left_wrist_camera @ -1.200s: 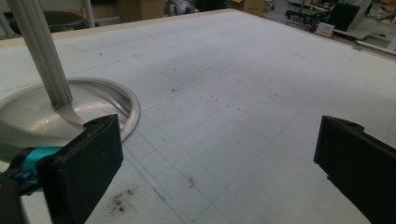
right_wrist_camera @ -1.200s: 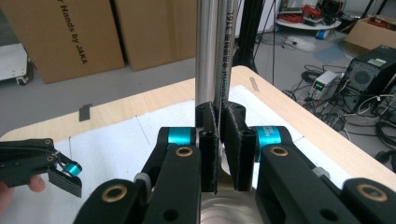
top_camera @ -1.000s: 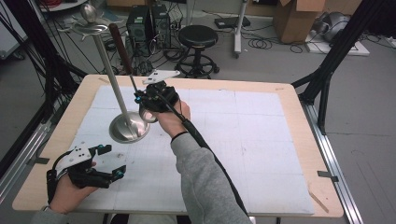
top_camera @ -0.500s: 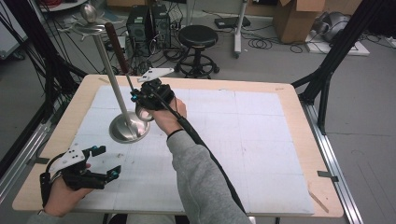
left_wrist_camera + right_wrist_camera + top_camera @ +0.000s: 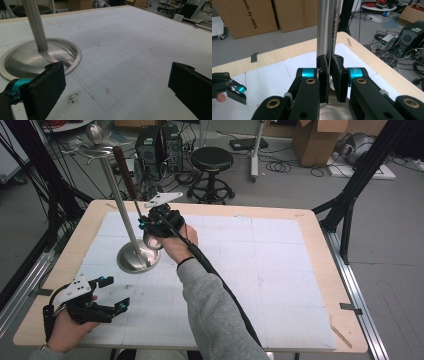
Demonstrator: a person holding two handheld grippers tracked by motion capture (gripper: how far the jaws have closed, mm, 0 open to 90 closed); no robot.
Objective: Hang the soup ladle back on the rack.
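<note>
Behind the right hand-held gripper [image 5: 329,82], jaws clamped on a ladle handle [image 5: 334,30], a box [image 5: 244,15] reading "by JAKA".

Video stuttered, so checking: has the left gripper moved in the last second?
No. The left gripper keeps its spot by the table's front left corner, just as far from the stand's base.

Grey sleeve [image 5: 215,315], black grippers with teal collars, brass screws, grey three-cornered plates, trailing black cable.

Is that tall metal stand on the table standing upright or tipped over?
Upright. The stand's round base lies flat on the table and its pole rises straight. The right gripper is shut on a utensil beside it.
</note>
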